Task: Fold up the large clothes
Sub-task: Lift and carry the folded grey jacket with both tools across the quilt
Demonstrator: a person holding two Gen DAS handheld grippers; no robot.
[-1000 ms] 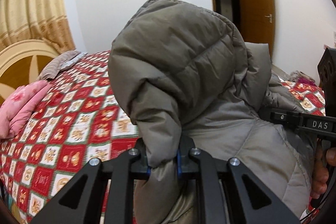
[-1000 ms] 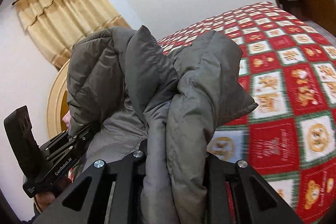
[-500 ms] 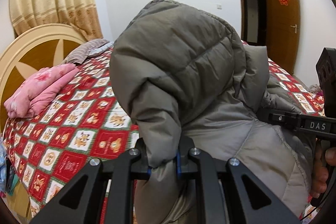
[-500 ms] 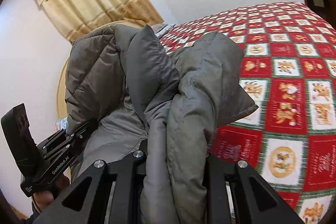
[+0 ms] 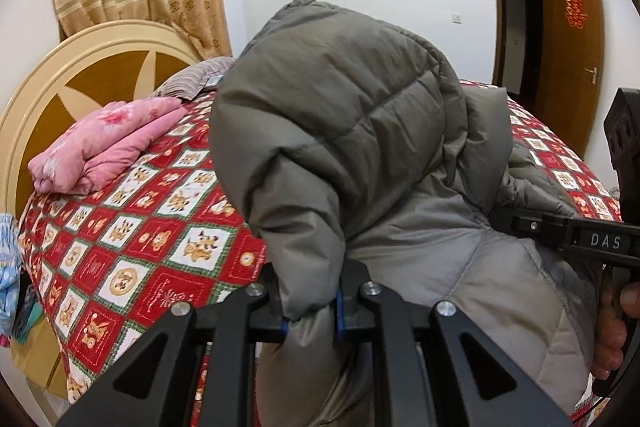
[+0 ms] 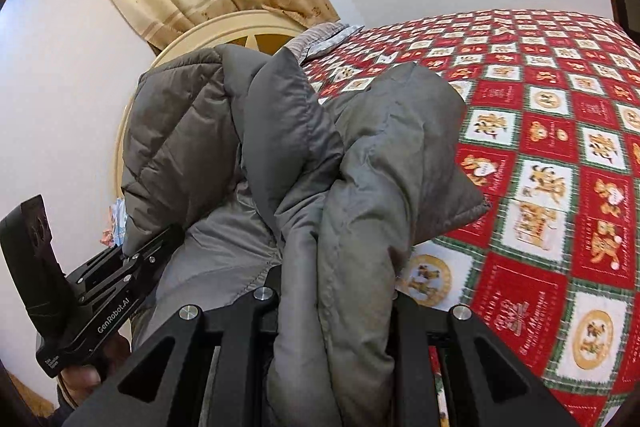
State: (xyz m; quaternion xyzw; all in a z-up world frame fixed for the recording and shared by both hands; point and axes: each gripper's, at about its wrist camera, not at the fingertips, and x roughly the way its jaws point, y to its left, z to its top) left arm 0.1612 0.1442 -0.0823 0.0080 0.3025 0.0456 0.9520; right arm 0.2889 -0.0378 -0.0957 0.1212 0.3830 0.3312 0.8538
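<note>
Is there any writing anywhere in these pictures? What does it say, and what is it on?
"DAS": on the side of the right tongs, seen from the left camera.
"GenRobot.AI": on the side of the left tongs, seen from the right camera.
Small white print near the left tongs' end: too small to read.
Red paper sign on the wooden door: a decorative character, too blurred to read.
Script on the red squares of the bedspread: not legible.
</note>
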